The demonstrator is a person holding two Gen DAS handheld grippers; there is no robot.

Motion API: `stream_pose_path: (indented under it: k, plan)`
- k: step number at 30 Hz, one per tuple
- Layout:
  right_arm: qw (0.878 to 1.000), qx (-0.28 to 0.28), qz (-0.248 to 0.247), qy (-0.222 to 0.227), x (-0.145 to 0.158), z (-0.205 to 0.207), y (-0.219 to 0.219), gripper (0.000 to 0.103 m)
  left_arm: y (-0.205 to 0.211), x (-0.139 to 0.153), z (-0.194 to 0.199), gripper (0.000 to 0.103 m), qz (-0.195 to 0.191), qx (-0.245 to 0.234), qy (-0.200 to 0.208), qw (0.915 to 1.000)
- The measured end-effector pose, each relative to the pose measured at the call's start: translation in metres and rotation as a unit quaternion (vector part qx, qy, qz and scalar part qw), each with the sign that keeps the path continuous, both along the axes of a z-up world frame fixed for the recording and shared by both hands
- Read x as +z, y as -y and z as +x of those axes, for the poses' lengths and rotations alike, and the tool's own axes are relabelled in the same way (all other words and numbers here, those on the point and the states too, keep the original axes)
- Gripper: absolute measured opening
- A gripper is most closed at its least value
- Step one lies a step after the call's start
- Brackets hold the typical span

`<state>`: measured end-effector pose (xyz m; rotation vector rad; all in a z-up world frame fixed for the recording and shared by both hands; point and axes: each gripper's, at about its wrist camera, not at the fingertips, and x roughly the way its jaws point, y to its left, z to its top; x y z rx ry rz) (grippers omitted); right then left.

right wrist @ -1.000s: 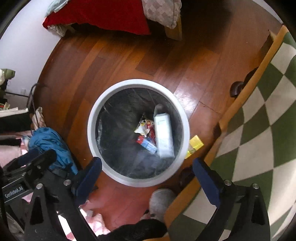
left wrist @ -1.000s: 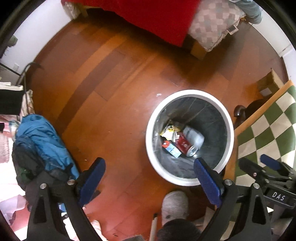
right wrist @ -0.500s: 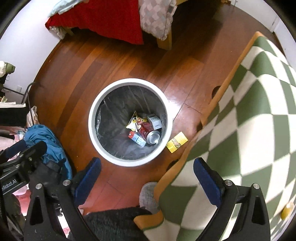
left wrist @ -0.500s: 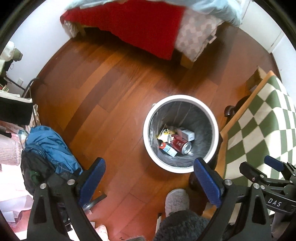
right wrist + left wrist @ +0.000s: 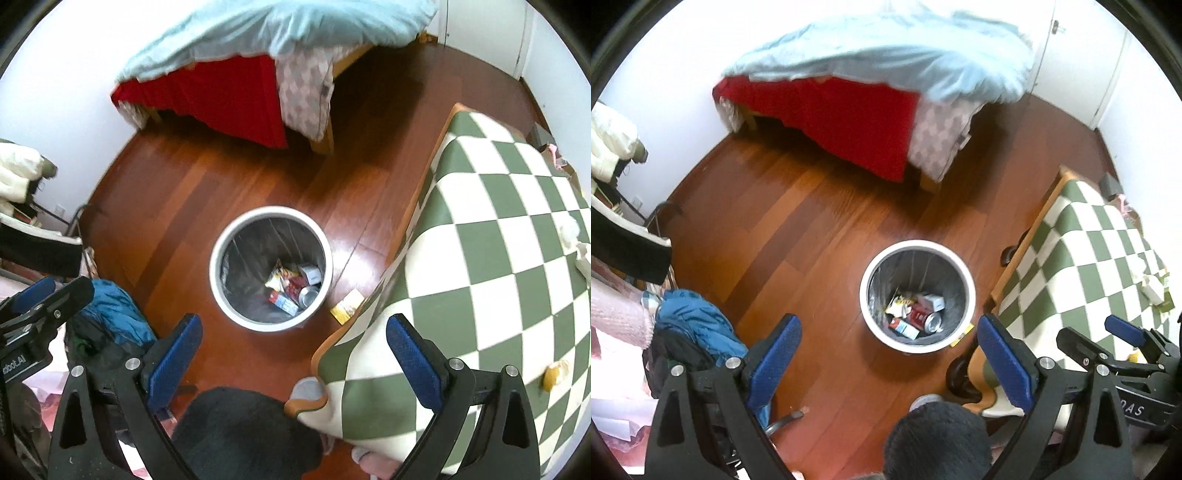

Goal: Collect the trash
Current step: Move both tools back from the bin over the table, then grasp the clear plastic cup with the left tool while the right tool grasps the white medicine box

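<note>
**Reds, greens and a white-rimmed bin**

The trash bin [image 5: 882, 334] has a white rim and a grey, shiny liner; inside lie a red can [image 5: 925, 318], a small white box [image 5: 934, 302], a yellow-and-white wrapper [image 5: 897, 303] and a blue, red and white carton [image 5: 904, 326]. The floor [image 5: 798, 229] is reddish-brown wood in streaked planks. The table [image 5: 491, 266] wears a green-and-white checked cloth with a tan edge. A yellow packet [image 5: 346, 306] lies on the floor beside it. The bed [image 5: 849, 107] shows a pale blue cover, a bright red sheet and a grey-and-white check blanket. A blue jacket [image 5: 698, 326] lies at the left. Both grippers — the left gripper [image 5: 888, 363] and right gripper [image 5: 293, 360] — are black with blue pads.
</note>
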<state>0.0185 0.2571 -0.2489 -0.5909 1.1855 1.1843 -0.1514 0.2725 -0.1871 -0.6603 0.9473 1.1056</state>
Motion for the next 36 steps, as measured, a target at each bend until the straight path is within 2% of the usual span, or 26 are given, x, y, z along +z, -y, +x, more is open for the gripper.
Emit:
stream_pose_path:
  k: [4, 9, 12, 15, 20, 25, 26, 32, 36]
  plan:
    - [0.999, -0.010, 0.034, -0.007, 0.033, 0.002, 0.028, 0.101, 0.020, 0.025, 0.003, 0.097, 0.026, -0.005, 0.006, 0.9996]
    - [0.995, -0.039, 0.085, -0.041, 0.069, 0.013, 0.071, 0.101, 0.048, 0.048, 0.021, 0.097, 0.060, -0.012, 0.007, 0.9981]
    - [0.990, -0.073, 0.104, -0.062, 0.082, 0.033, 0.105, 0.101, 0.060, 0.045, 0.044, 0.097, 0.061, -0.030, 0.005, 0.9977]
    - [0.985, -0.114, 0.108, -0.071, 0.084, 0.066, 0.140, 0.101, 0.070, 0.027, 0.082, 0.097, 0.046, -0.056, -0.008, 0.9974]
    - [0.971, -0.216, 0.080, -0.064, 0.064, 0.150, 0.209, 0.101, 0.083, -0.017, 0.164, 0.097, 0.012, -0.107, -0.024, 0.9939]
    - [0.944, -0.319, 0.041, -0.076, 0.027, 0.254, 0.268, 0.101, 0.095, -0.051, 0.265, 0.097, 0.002, -0.155, -0.049, 0.9867]
    - [0.934, -0.347, 0.036, -0.075, 0.021, 0.282, 0.280, 0.101, 0.096, -0.057, 0.293, 0.097, -0.002, -0.170, -0.052, 0.9840]
    - [0.899, -0.434, 0.013, -0.053, 0.001, 0.417, 0.297, 0.101, 0.092, -0.087, 0.419, 0.097, -0.018, -0.227, -0.076, 0.9709]
    - [0.892, -0.451, -0.007, -0.037, -0.010, 0.484, 0.280, 0.101, 0.078, -0.113, 0.482, 0.097, -0.045, -0.246, -0.080, 0.9650]
